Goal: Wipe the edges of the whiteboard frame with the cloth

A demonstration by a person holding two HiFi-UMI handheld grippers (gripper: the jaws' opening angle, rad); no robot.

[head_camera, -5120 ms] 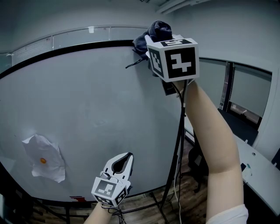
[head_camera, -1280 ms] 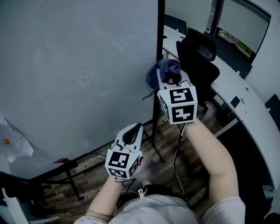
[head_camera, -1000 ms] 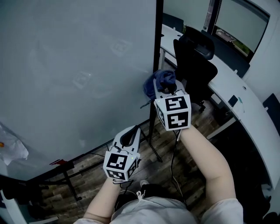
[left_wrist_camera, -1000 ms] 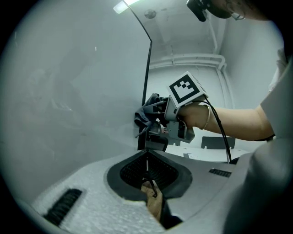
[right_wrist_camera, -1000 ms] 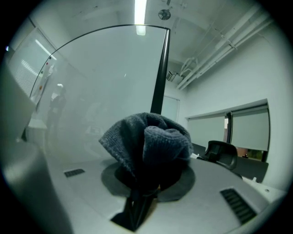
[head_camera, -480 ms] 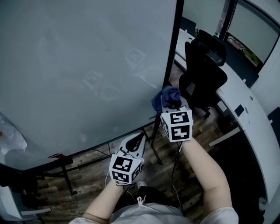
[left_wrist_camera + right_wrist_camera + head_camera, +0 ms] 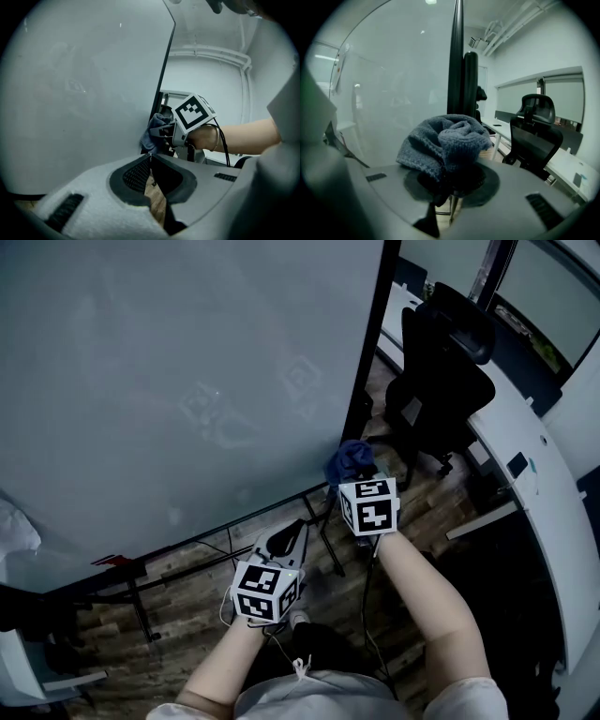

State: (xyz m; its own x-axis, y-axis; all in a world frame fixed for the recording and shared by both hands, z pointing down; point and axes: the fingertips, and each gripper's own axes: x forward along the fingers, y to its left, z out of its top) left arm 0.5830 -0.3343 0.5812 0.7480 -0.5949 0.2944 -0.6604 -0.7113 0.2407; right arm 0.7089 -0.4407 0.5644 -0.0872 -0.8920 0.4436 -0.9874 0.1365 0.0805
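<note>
Your right gripper (image 7: 362,472) is clamped on the bunched blue cloth (image 7: 348,459), which sits at the low end of the whiteboard frame (image 7: 368,371)'s black right edge, near the bottom corner. Your left gripper (image 7: 294,532) hangs below the board, jaws together on nothing. An office chair (image 7: 441,362) crowds the right side. Only the left gripper view shows the cloth meeting the edge side-on
</note>
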